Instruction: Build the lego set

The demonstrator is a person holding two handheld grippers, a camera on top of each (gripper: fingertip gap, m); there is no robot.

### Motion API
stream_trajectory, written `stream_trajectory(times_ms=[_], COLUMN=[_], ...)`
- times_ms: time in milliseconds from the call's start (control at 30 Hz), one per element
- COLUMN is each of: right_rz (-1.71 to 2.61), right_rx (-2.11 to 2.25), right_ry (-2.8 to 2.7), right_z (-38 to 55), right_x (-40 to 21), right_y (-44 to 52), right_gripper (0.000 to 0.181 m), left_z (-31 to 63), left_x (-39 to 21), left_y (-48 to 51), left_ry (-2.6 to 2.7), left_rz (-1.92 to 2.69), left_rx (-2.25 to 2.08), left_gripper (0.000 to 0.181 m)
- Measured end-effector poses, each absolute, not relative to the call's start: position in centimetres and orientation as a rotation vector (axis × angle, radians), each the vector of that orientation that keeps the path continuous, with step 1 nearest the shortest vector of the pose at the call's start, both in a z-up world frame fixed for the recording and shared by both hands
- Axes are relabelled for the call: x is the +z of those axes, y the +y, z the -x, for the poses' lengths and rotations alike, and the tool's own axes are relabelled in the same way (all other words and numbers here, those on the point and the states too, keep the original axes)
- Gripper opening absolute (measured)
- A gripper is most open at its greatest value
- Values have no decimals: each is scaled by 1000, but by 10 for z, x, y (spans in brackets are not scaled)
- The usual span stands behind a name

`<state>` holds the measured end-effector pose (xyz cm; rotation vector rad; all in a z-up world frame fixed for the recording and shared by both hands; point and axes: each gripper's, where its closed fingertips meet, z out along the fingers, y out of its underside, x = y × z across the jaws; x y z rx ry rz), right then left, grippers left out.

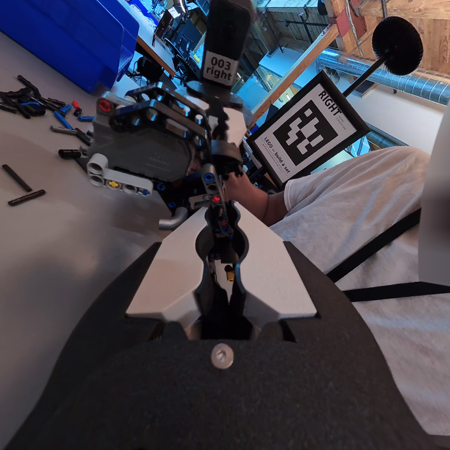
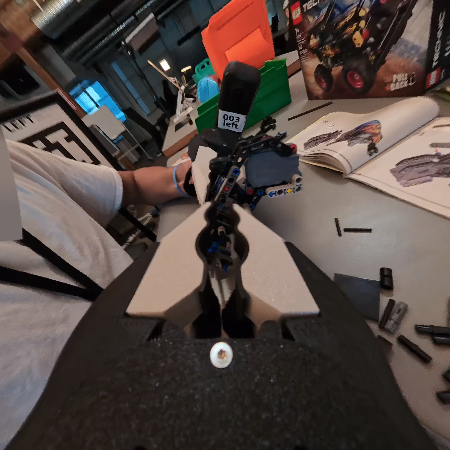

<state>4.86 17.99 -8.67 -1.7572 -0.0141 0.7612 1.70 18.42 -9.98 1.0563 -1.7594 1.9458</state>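
The lego assembly (image 1: 146, 151) is a grey motor block in a black beam frame, with a light grey L-shaped beam (image 1: 117, 180) at its base. It is held above the table. My left gripper (image 1: 220, 214) is shut on a dark beam (image 1: 214, 194) of the assembly that carries blue and red pins. The right gripper (image 1: 226, 126) grips the frame from the opposite side. In the right wrist view my right gripper (image 2: 221, 207) is shut on the black frame (image 2: 229, 185) of the same assembly (image 2: 270, 165), with the left gripper (image 2: 202, 165) beyond it.
Loose black and blue pins (image 1: 36, 104), two black axles (image 1: 17, 177) and a blue bin (image 1: 60, 36) are on the table. An open instruction booklet (image 2: 365, 151), the set's box (image 2: 365, 43), a green bin (image 2: 267, 97) and more loose parts (image 2: 401, 316) are on the right. A person in a white shirt (image 1: 353, 207) is close by. My right fingertips sit around 4 cm from my left ones.
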Motion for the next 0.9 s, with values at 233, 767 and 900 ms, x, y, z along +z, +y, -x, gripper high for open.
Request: stream_trajectory(times_ms=[233,767,900], right_rz=[1742,1701,1705], right_rx=[901,943,943], right_ry=[25,68,58], right_z=[-32,-39,-37], right_x=[-85,-81,-81], right_y=[194,185,184], right_gripper=[15,8,7], left_z=[-17,-29,-29], left_x=[-95,-72,-73], left_y=[181,208,207], left_ry=[-1808,-1907,-1899], left_rz=[-1049,-1117,-1114], left_rx=[1987,2156,2168], left_gripper=[6,0,0])
